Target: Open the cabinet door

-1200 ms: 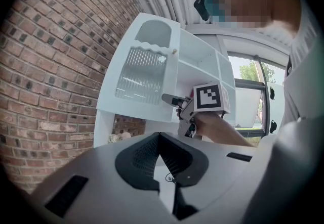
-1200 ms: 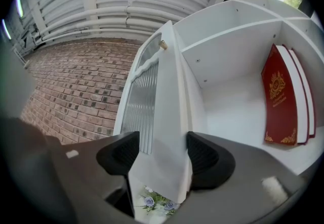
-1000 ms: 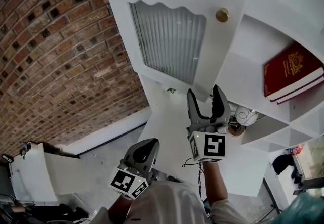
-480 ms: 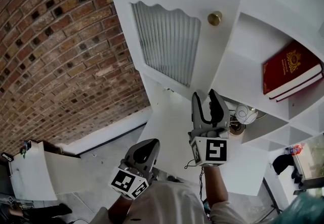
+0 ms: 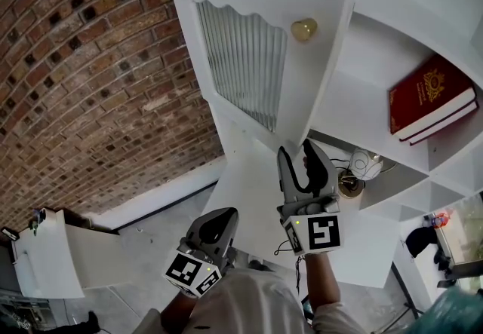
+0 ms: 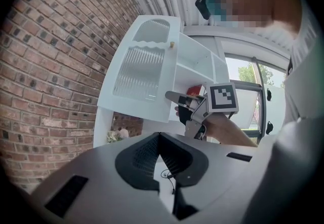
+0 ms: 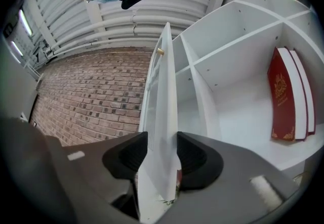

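White cabinet (image 5: 355,99), 2 red books (image 5: 432,102) inside, door (image 5: 306,84) edge clamped in right tongs (image 5: 297,151), left tongs (image 5: 220,219) together.

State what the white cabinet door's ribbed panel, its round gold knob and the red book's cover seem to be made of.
Ribbed panel of the white cabinet door: probably reeded glass or plastic; translucent, vertical ridges. Round gold knob: likely brass-coloured metal; gold sheen. Red book cover: perhaps cloth or leatherette; matte, gold-stamped emblem.
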A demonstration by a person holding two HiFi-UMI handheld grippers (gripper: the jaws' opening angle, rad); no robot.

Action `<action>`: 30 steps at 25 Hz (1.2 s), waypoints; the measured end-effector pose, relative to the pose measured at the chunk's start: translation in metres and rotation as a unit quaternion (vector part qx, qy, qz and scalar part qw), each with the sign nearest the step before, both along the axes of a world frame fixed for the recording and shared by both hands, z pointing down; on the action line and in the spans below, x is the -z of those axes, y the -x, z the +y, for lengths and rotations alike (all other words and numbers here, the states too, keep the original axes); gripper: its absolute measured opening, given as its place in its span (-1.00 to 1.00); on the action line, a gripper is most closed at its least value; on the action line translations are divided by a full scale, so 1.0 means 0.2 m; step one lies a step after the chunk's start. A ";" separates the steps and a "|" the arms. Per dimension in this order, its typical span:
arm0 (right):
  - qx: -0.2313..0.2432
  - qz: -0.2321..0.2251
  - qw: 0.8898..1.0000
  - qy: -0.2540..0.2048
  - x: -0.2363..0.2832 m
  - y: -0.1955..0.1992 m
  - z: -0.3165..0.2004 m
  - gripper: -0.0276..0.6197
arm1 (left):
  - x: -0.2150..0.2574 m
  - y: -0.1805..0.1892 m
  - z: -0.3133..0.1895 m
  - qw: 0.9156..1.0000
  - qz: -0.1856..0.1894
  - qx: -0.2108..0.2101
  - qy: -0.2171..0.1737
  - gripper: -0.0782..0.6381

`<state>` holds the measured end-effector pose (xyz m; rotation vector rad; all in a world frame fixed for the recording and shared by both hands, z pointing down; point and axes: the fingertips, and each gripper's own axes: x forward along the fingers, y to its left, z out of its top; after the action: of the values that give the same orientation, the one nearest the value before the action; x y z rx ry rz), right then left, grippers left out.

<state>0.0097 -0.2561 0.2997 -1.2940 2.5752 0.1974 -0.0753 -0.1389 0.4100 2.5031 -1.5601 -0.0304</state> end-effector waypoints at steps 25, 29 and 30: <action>0.065 0.002 0.998 0.006 0.01 0.09 0.21 -0.67 | -0.01 -0.02 0.02 1.000 0.007 -0.014 0.004 -0.76; 0.081 0.017 0.996 0.010 -0.03 0.11 0.24 -0.68 | -0.01 -0.02 0.02 1.000 0.007 -0.011 0.004 -0.76; 0.086 0.017 0.996 0.010 -0.04 0.11 0.25 -0.68 | -0.01 -0.02 0.02 1.000 0.007 -0.010 0.003 -0.76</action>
<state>-0.0132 -0.2069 0.3068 -1.0776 2.7059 0.1624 -0.0723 -0.1344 0.4111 2.5071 -1.5274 -0.0402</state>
